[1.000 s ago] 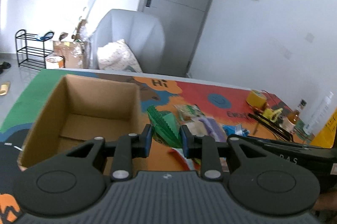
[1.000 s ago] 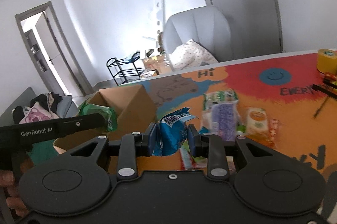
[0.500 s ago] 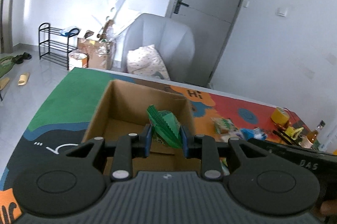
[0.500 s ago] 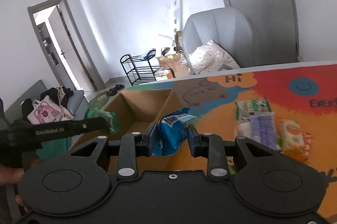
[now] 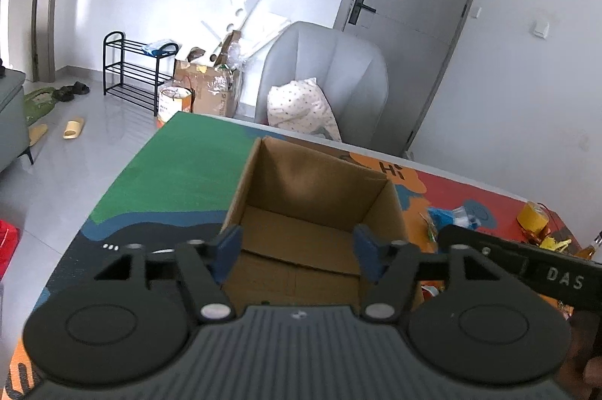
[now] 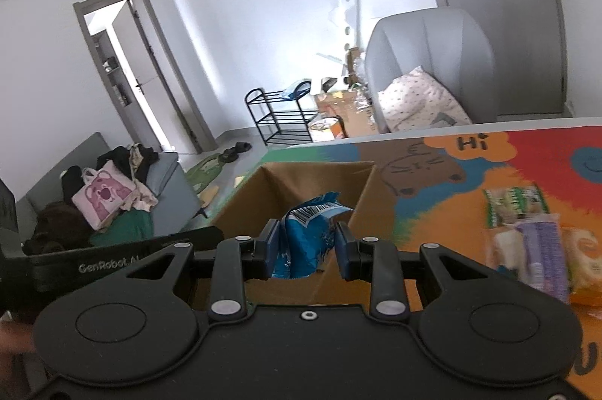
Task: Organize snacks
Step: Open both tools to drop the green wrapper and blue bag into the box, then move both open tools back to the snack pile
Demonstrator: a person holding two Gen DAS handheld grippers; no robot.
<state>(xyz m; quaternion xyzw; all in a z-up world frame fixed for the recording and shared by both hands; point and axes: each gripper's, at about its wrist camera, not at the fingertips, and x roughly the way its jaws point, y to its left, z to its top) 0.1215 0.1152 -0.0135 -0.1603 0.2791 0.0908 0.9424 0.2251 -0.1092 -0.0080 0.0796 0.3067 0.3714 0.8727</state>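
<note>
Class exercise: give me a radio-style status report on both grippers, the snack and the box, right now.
Left gripper opening, nothing between its fingers, over the cardboard box. Right gripper shut on blue snack bag above the box. More snacks on the table. Nothing in the way.

The open box [image 5: 312, 212] stands on the table [image 5: 180, 167] just ahead of the left claw [image 5: 297, 255]; snack packets [image 6: 526, 234] lie right of the right claw [image 6: 306, 249].

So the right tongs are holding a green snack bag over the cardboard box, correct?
Not quite: the bag is blue, not green. The right wrist view shows the right tongs shut on a blue snack bag over the open cardboard box.
</note>
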